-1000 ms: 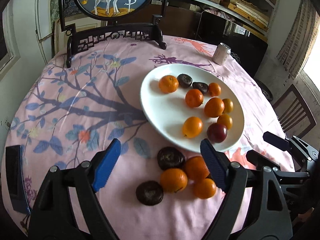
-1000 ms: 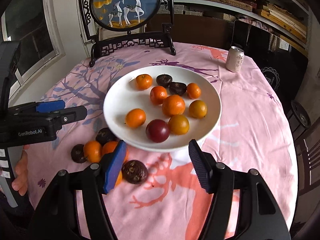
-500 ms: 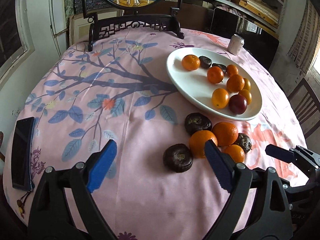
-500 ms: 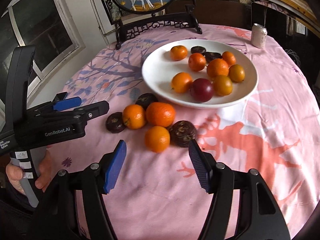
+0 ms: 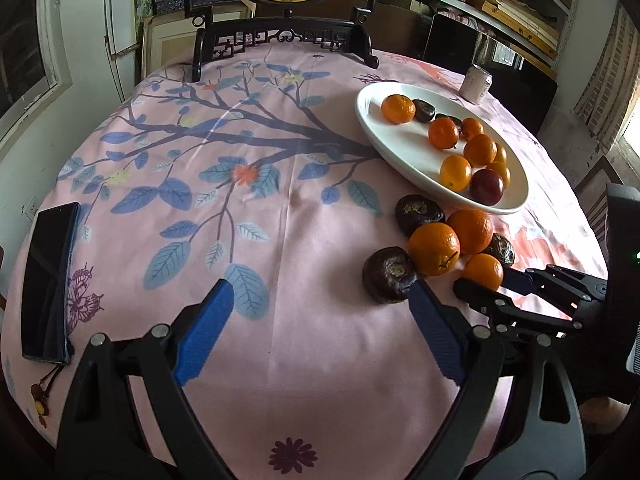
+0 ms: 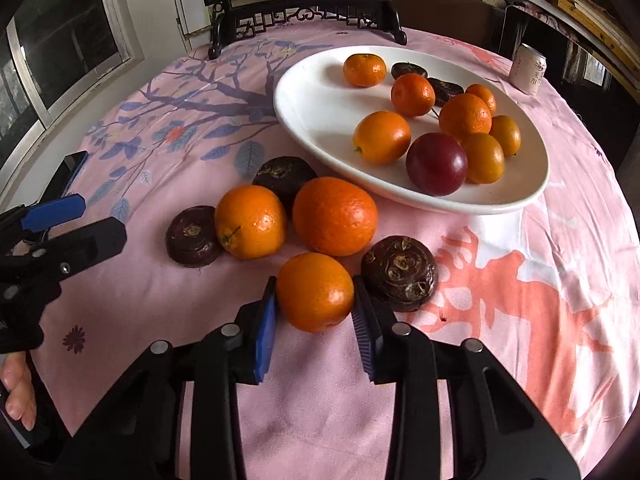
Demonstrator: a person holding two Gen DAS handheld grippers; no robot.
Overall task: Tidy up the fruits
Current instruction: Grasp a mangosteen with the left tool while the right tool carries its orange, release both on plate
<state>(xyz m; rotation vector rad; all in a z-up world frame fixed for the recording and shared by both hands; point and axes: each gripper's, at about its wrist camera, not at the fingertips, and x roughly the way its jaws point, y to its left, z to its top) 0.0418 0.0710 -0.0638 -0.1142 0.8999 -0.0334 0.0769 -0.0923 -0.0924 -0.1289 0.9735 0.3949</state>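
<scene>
A white plate (image 6: 312,92) (image 5: 384,136) holds several oranges, dark fruits and a red plum (image 6: 436,163). In front of it on the pink cloth lie three oranges and three dark fruits. My right gripper (image 6: 314,310) is shut on the nearest orange (image 6: 315,291), which still rests on the cloth; it shows in the left wrist view (image 5: 483,271). A dark fruit (image 6: 399,267) touches its right finger. My left gripper (image 5: 316,320) is open and empty, left of a dark fruit (image 5: 389,275).
A phone (image 5: 46,280) lies at the table's left edge. A drink can (image 6: 530,68) stands behind the plate. A carved stand with a round deer picture (image 5: 280,40) stands at the table's far side. A chair (image 5: 596,196) is at the right.
My right gripper moved down and forward and closed on the nearest orange. My left gripper drew back and left, staying open.
</scene>
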